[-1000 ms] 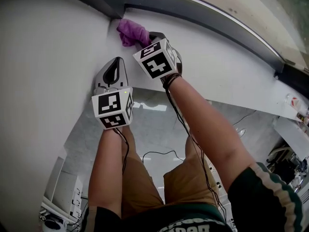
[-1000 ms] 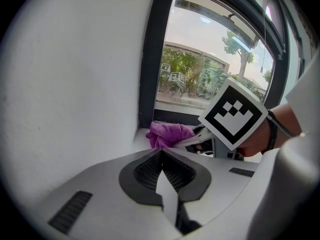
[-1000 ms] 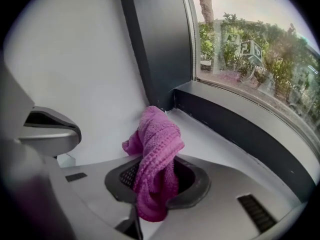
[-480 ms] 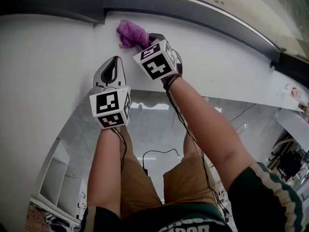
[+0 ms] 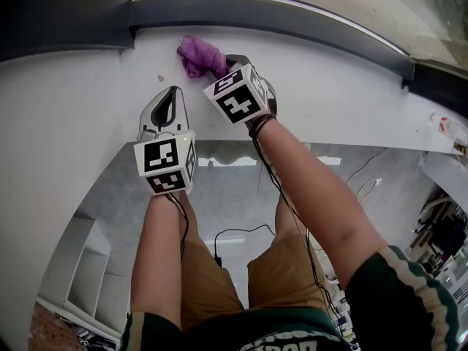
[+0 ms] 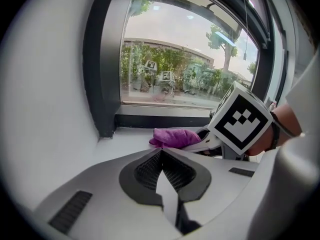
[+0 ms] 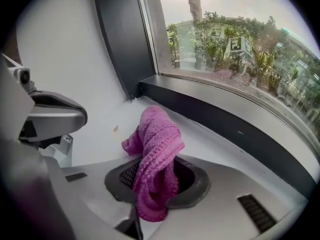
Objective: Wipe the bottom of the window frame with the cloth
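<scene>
Right gripper (image 5: 221, 63) out at the back of the white sill (image 5: 329, 79), fingers (image 7: 125, 176) pinching the purple cloth (image 5: 199, 53). In right gripper view: cloth (image 7: 155, 154) bunched btw the two pads, one fold hanging down on the near side, the rest heaped up past the fingertips & draped onto the sill. Bulk of it ahead of the fingers, toward the glass. Lying near the left corner, just beside the dark bottom of the window frame (image 5: 292, 17); contact w/ the frame not clear from any view. Small brown speck (image 5: 160, 78) on the sill left of the cloth, apart from it.

Left gripper (image 5: 172, 97) nearer the sill's front edge, beside the right one, near the cloth but not touching it. In left gripper view: fingers (image 6: 145, 171) pressed together at the tips, nothing btw them, pointing toward the cloth (image 6: 175, 136) & the window frame (image 6: 160, 121) behind it. Marker cube (image 6: 242, 124) of the right gripper just right of the cloth there. Person's forearms (image 5: 314, 196) reaching up to both grippers in head view.
</scene>
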